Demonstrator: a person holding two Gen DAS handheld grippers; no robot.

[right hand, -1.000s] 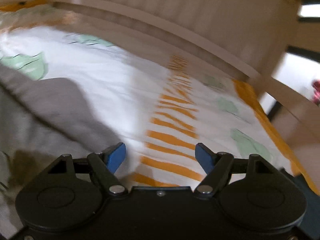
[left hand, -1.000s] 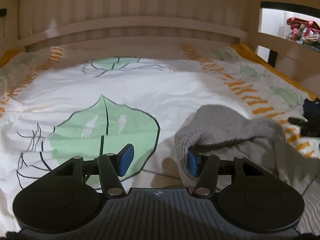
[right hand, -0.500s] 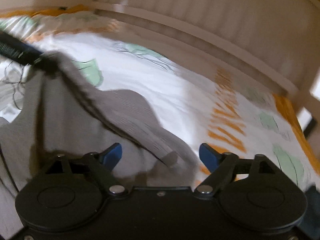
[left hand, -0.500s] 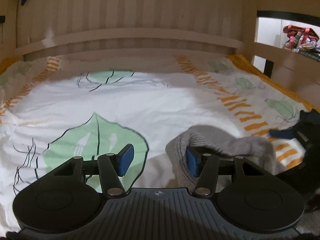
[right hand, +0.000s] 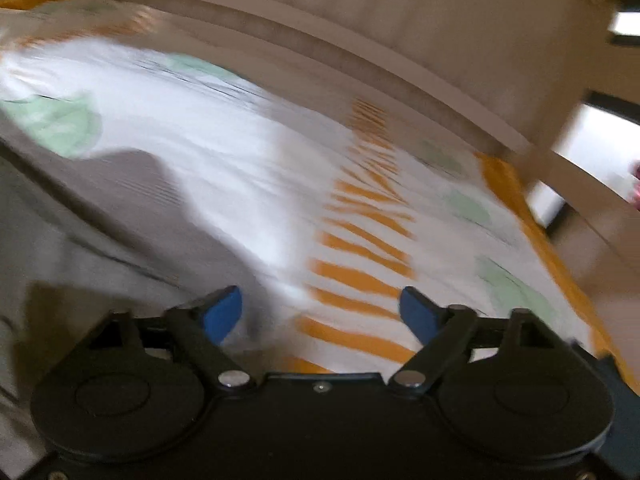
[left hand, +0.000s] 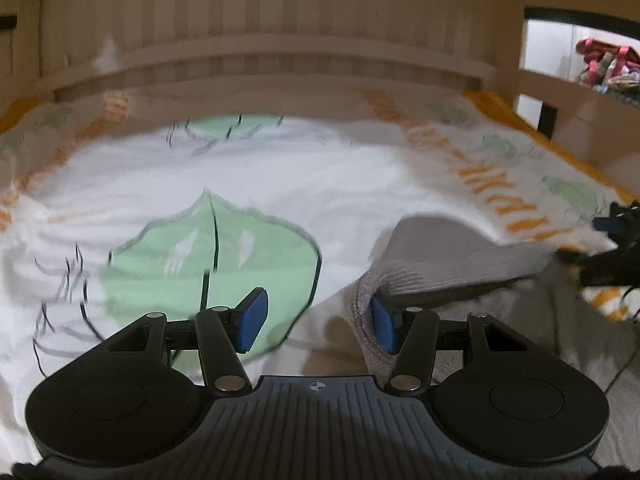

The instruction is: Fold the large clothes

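Jaws on the left gripper stand about half apart, as they did a second ago, with only the right-hand pad tucked into the ribbed edge of the grey sweater; the other pad hangs over the green leaf print with bare bedding in the gap, so the cloth is hooked or touched, not pinched. On the right gripper the jaws stand wide and are closing a little, with nothing between them but the orange-striped part of the bedsheet; the sweater lies just to the left of its left pad.

What has changed: half a second ago a fold of the sweater lay straight across the right gripper's view, stretched up toward the other tool. Now that view has swung to the right and is badly blurred, and the cloth has slid out to the left edge. In the left view the sweater lies near and to the right, a flap raised and drawn toward the right gripper, which shows dark at the far right edge. The headboard runs across the far side.

My reading is that the right gripper missed or let go its hold, so the garment is not yet spread flat; it likely needs a fresh grasp on the right edge before any fold.
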